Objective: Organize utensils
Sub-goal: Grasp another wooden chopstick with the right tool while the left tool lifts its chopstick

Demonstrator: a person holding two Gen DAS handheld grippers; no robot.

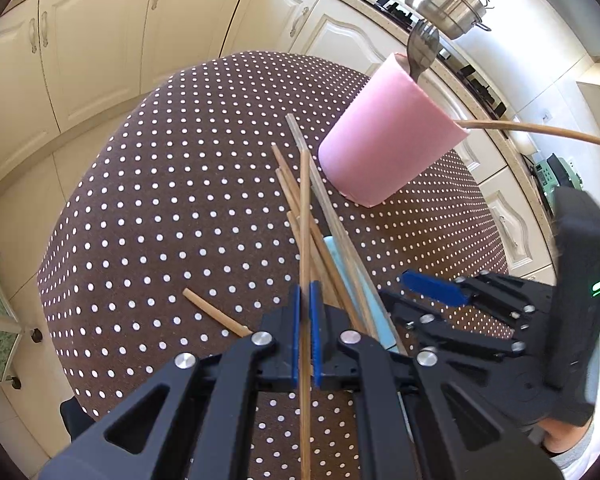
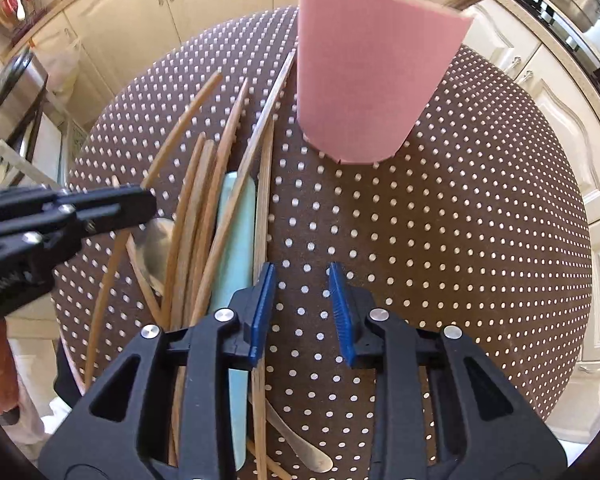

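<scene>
My left gripper (image 1: 305,312) is shut on a single wooden chopstick (image 1: 305,216) that runs up between its blue pads. Beyond it a pile of chopsticks (image 1: 324,236) and a pale blue handle (image 1: 360,292) lie on the dotted tablecloth (image 1: 160,200). A pink cup (image 1: 388,136) stands further back and holds a metal fork (image 1: 422,46) and one chopstick (image 1: 540,130). In the right wrist view my right gripper (image 2: 302,280) is open over bare cloth, just right of the chopstick pile (image 2: 204,200), the pale blue handle (image 2: 236,240) and a spoon (image 2: 156,244). The pink cup (image 2: 372,76) stands ahead of it.
The round table (image 2: 460,240) wears a brown cloth with white dots. Cream kitchen cabinets (image 1: 100,40) surround it, and a steel pot (image 1: 448,0) sits on the stove behind. The left gripper (image 2: 140,204) reaches in from the left of the right wrist view.
</scene>
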